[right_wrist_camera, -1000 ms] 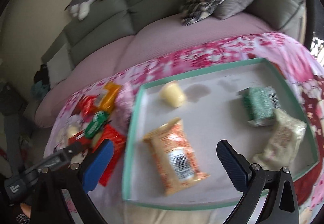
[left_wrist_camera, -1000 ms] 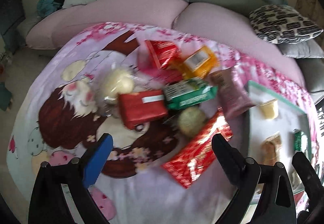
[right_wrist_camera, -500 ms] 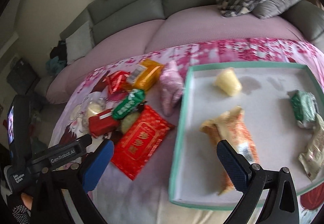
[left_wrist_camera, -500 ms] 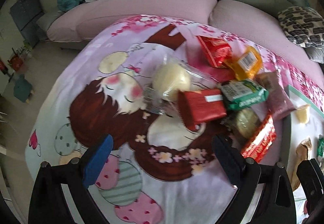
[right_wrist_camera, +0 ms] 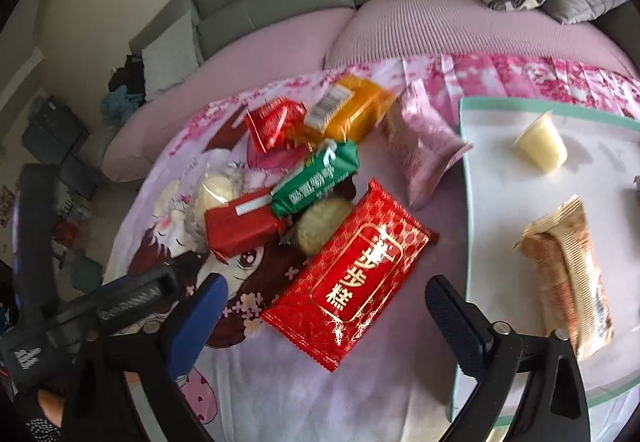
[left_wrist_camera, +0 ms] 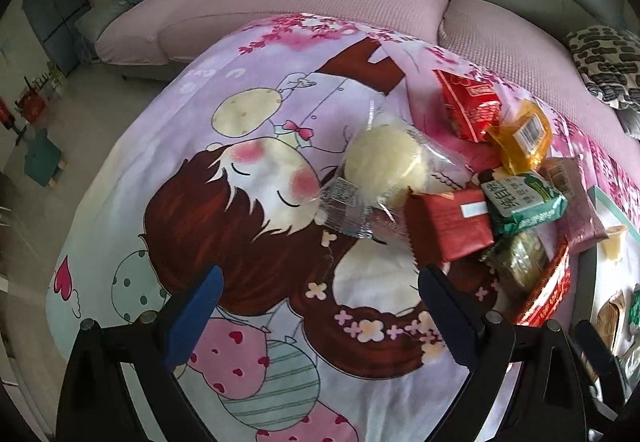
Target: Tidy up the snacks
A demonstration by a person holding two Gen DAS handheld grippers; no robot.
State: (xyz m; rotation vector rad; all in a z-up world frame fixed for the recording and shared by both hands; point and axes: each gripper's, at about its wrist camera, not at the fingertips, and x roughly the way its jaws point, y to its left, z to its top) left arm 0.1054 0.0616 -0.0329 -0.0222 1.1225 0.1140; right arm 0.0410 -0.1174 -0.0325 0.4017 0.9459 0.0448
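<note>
Claws agape — snacks untouched

Left gripper: black frame, one blue pad, one black textured pad, silver screws. Right gripper: same build (white lettering on neighbouring black handle).

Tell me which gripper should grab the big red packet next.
Right. The right gripper is open with the big red packet lying between its fingers, right beside the tray. The left gripper, also open, faces bare cloth; the packet sits off to its right.
</note>
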